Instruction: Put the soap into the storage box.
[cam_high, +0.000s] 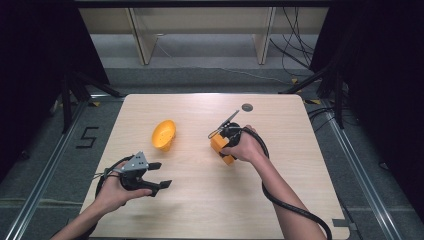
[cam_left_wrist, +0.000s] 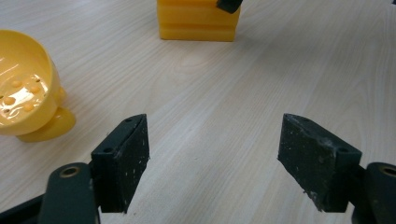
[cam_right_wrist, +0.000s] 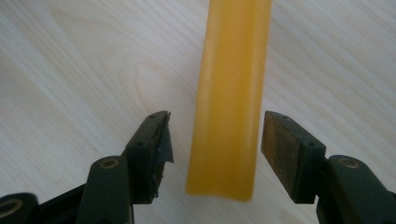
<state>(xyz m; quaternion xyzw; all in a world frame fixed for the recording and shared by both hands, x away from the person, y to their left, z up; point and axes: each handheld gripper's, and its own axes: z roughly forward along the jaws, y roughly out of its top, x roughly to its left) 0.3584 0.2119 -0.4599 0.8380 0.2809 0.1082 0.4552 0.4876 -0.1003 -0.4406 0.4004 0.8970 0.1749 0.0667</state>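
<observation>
A yellow ridged block (cam_high: 219, 144) stands right of the table's middle. My right gripper (cam_high: 226, 140) comes down on it from above. In the right gripper view that gripper (cam_right_wrist: 215, 149) is open: its jaws stand on either side of the block's narrow top (cam_right_wrist: 231, 93), with a small gap at each side. A yellow bowl-shaped piece (cam_high: 164, 135) lies tipped on its side left of the middle. My left gripper (cam_high: 164, 175) rests low near the front left, open, with bare wood between its jaws (cam_left_wrist: 215, 158). Ahead of it are the bowl (cam_left_wrist: 23, 93) and the block (cam_left_wrist: 198, 21).
A small grey disc (cam_high: 247, 107) lies near the table's far edge (cam_high: 210, 95). A thick black cable (cam_high: 287, 205) trails from the right gripper along the forearm. Dark stands and floor cables surround the table.
</observation>
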